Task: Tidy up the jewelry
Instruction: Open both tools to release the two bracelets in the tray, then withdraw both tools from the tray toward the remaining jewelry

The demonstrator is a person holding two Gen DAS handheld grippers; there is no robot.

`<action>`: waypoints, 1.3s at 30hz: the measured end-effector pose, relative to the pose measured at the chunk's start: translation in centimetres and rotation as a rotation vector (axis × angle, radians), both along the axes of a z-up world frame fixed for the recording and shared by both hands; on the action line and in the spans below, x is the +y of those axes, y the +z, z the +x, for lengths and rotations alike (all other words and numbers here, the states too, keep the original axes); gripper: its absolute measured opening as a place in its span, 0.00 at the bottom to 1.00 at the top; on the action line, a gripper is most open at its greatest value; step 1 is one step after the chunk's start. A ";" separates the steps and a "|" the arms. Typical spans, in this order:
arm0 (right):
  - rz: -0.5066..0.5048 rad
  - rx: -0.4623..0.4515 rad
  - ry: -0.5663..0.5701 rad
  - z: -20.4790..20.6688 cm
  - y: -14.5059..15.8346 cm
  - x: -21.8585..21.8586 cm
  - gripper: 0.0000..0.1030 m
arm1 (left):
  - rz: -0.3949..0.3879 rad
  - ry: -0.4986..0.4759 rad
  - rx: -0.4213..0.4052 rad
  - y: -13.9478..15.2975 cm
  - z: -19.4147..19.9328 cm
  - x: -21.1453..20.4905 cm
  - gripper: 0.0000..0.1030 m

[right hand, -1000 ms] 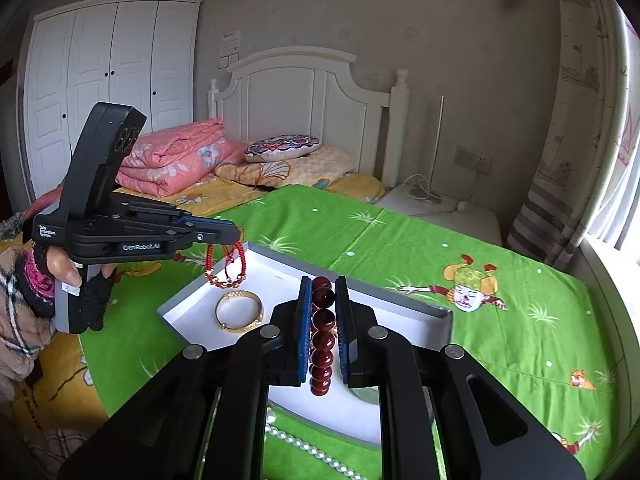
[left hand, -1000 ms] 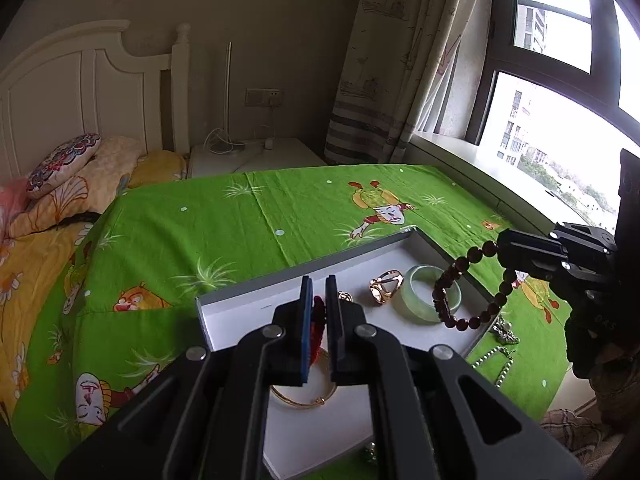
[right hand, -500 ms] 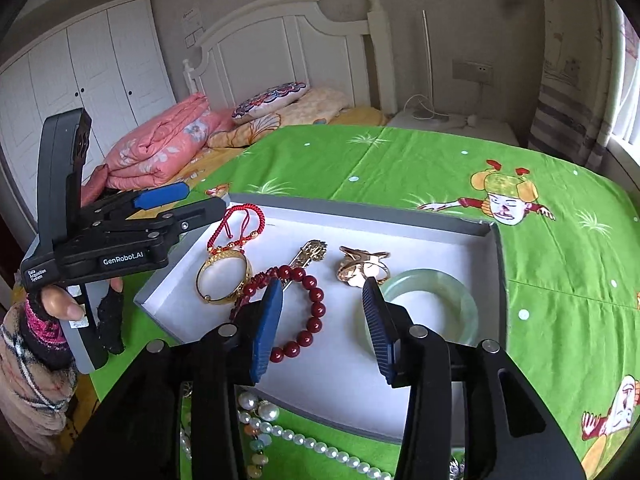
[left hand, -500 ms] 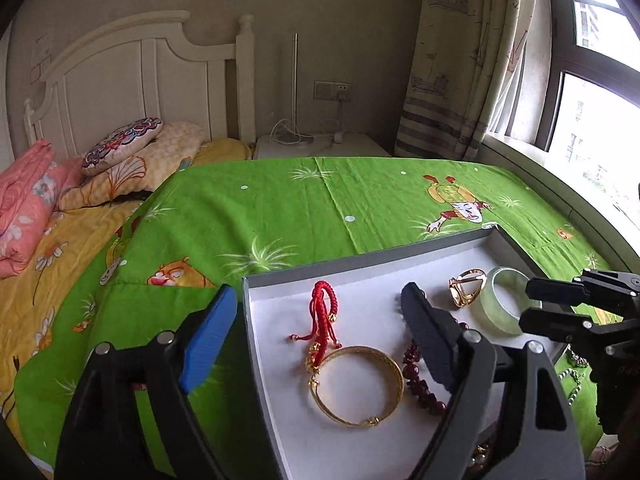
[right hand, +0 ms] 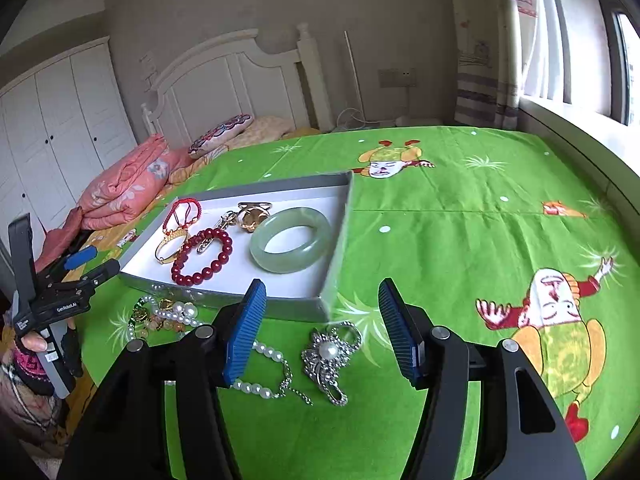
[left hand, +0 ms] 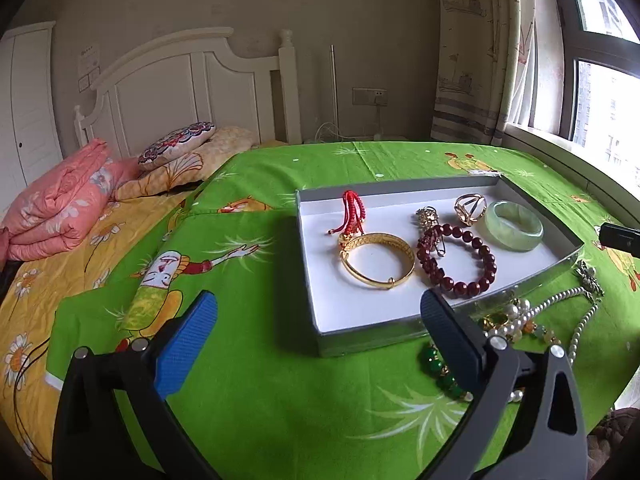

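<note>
Right now we work over the bed (right hand: pixel 460 220), its green cartoon sheet carrying a shallow grey-walled tray (left hand: pixel 400 334) with a white floor. Already inside the tray lie the jade bangle (right hand: pixel 291 239), the gold bangle (left hand: pixel 377 261), the dark red bead bracelet (left hand: pixel 457 261), the red cord bracelet (left hand: pixel 352 210) and a gold ring (left hand: pixel 470 209). Both our grippers are empty: the left gripper (left hand: pixel 318 340) has its fingers spread wide over bare sheet beside the tray, and the right gripper (right hand: pixel 322 328) has its fingers apart too, both sets having just been opening with nothing between them. We judge ourselves between placements, lining up the next pick. On the sheet outside the tray's near wall wait the pearl necklace (right hand: pixel 256 388), a silver pearl brooch (right hand: pixel 329 354) and a mixed heap of beads (right hand: pixel 164 316). The brooch sits just ahead of the right fingers, so the next move calls for dipping them around it and closing without snagging the necklace chain touching it
</note>
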State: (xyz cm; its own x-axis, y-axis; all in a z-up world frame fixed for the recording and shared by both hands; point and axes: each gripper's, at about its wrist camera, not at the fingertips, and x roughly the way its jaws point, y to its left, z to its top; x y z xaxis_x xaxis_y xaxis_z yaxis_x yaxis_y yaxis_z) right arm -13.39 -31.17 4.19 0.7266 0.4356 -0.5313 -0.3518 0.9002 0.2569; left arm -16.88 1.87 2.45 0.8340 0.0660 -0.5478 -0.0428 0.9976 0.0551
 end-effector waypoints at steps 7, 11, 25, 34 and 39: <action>0.018 0.002 -0.024 0.2 -0.1 -1.2 0.56 | -0.082 -0.030 0.037 -0.7 0.2 1.1 0.98; -0.118 0.011 -0.051 0.0 -0.5 0.0 0.56 | -0.132 -0.019 0.051 -0.8 0.6 1.9 0.98; -0.272 0.103 -0.020 -0.2 -3.2 3.5 0.46 | -0.141 -0.013 0.027 -0.6 0.5 1.9 0.98; -0.334 0.130 -0.055 0.3 -3.6 4.9 0.39 | -0.159 -0.015 0.024 -0.7 0.5 2.2 0.98; -0.359 0.123 -0.041 0.2 -3.6 5.3 0.31 | -0.161 -0.017 0.023 -0.7 0.5 2.2 0.98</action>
